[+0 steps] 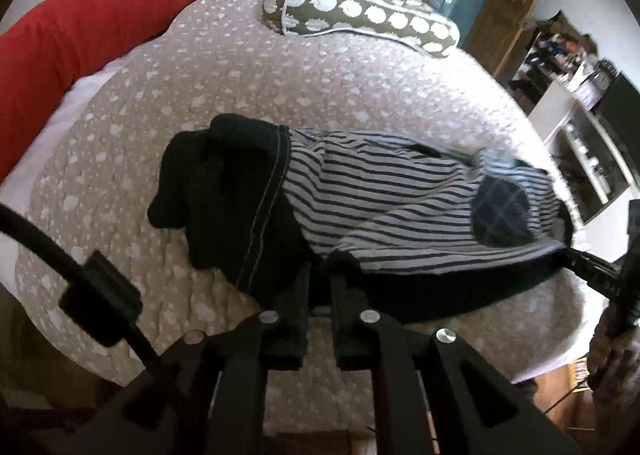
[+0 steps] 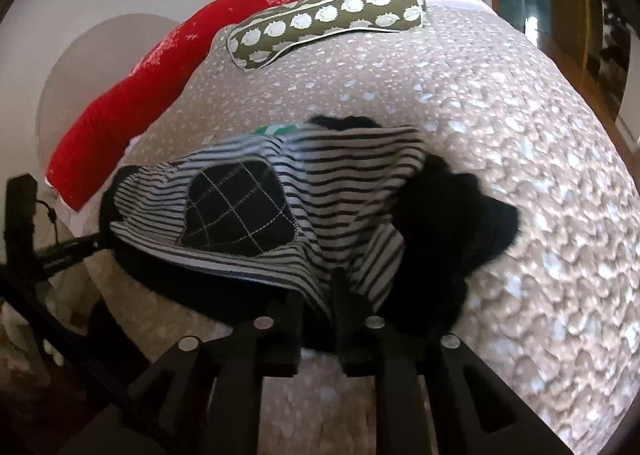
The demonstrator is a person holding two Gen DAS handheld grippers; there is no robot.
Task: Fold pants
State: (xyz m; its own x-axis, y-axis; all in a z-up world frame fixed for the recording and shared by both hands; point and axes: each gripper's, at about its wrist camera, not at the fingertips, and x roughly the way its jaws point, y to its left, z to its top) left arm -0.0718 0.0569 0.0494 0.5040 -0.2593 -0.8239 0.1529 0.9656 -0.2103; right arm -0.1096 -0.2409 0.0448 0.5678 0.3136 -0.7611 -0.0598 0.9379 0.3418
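Note:
The pants (image 1: 380, 195) are grey with dark stripes, a dark checked knee patch (image 1: 500, 211) and black cuffs. They lie bunched on the quilted bed (image 1: 240, 75). My left gripper (image 1: 320, 287) is shut on the near edge of the pants, by the black cuff. In the right wrist view the pants (image 2: 340, 175) show the same patch (image 2: 240, 207). My right gripper (image 2: 318, 295) is shut on the striped near edge. Each gripper shows at the edge of the other's view, the right one (image 1: 592, 271) and the left one (image 2: 68, 251).
A red bolster (image 1: 100, 27) lies along the bed's far left side. An olive pillow with white dots (image 1: 360, 11) lies at the far end. Shelves and furniture (image 1: 580, 127) stand to the right of the bed. Beige quilt (image 2: 520, 175) spreads to the right.

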